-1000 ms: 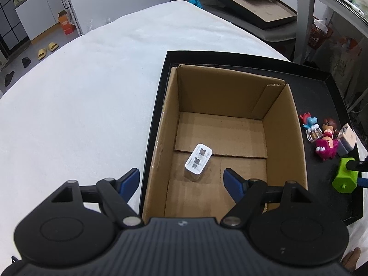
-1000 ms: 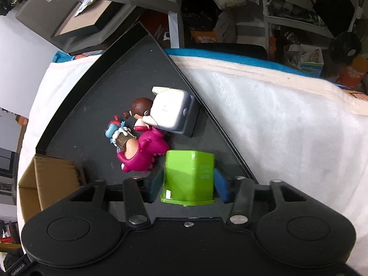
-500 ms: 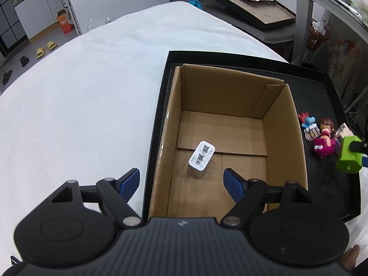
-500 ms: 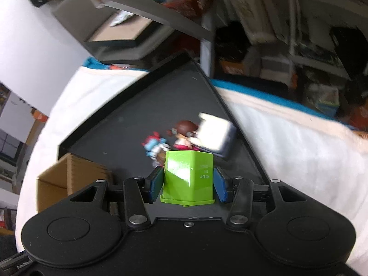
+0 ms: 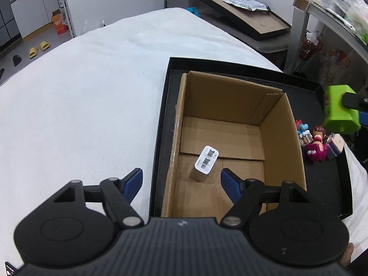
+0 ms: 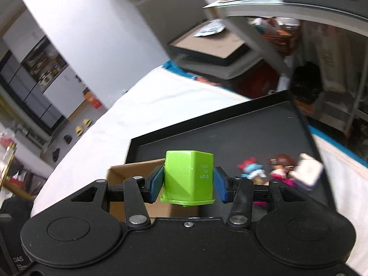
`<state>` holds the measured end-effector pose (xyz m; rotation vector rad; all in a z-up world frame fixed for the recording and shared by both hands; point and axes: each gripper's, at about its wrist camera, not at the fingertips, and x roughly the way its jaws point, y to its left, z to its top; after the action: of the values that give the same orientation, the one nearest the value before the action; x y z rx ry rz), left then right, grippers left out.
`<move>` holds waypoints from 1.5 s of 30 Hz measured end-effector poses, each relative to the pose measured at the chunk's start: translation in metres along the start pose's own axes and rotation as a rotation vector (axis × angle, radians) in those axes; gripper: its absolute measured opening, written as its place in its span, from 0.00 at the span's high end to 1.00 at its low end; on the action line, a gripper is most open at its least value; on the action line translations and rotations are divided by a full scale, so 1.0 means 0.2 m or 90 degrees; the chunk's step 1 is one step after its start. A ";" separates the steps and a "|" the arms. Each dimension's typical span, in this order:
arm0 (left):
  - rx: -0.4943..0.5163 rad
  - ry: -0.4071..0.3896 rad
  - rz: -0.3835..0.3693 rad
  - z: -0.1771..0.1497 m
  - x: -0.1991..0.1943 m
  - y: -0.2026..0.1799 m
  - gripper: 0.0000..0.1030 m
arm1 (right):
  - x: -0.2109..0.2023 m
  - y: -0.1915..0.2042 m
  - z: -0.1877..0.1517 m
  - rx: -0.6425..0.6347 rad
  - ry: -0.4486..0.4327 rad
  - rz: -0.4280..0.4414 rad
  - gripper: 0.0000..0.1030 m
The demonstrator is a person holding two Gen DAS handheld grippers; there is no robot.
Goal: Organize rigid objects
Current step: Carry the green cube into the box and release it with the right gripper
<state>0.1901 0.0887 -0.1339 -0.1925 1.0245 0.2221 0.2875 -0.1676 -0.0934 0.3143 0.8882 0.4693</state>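
Your right gripper [image 6: 188, 184] clamps the green block [image 6: 189, 177], raised above the black tray [image 6: 230, 135]; your left gripper [image 5: 181, 181] hangs wide open, empty, over the cardboard box [image 5: 285, 138]; the white charger [image 5: 206, 159] lies inside.

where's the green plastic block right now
The green plastic block is clamped in the right tool, held in the air above the black tray, right of the open cardboard box and above the small toy figures.
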 end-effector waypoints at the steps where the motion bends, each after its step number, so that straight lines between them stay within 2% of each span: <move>1: 0.001 0.000 -0.004 0.00 0.00 0.00 0.33 | 0.01 0.03 0.00 -0.009 0.002 0.002 0.55; 6: -0.003 0.004 -0.020 0.00 0.02 0.03 0.47 | 0.09 0.19 -0.02 -0.052 0.024 0.022 0.55; 9: -0.009 0.012 -0.030 -0.01 0.04 0.05 0.60 | 0.15 0.29 -0.06 -0.090 0.045 0.030 0.55; 11: -0.013 0.022 -0.038 -0.02 0.05 0.06 0.74 | 0.19 0.34 -0.07 -0.104 0.058 0.035 0.55; 14: -0.028 0.034 -0.033 -0.03 0.08 0.09 0.86 | 0.25 0.40 -0.10 -0.119 0.072 0.034 0.55; 16: -0.035 0.038 -0.033 -0.03 0.09 0.11 0.90 | 0.27 0.43 -0.11 -0.122 0.079 0.038 0.55; 26: -0.044 0.050 -0.051 -0.01 0.09 0.14 0.89 | 0.42 0.56 -0.14 -0.135 0.109 0.063 0.53; 30: -0.047 0.053 -0.056 -0.01 0.10 0.15 0.89 | 0.41 0.60 -0.15 -0.153 0.111 0.080 0.50; 40: -0.044 0.054 -0.048 0.00 0.10 0.13 0.89 | 0.33 0.55 -0.14 -0.133 0.101 0.045 0.50; 45: -0.044 0.059 -0.043 0.00 0.10 0.13 0.89 | 0.28 0.51 -0.13 -0.120 0.091 0.029 0.44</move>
<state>0.1934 0.1148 -0.1515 -0.3021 1.1016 0.1882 0.2699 -0.0496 -0.0995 0.1297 0.9689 0.6192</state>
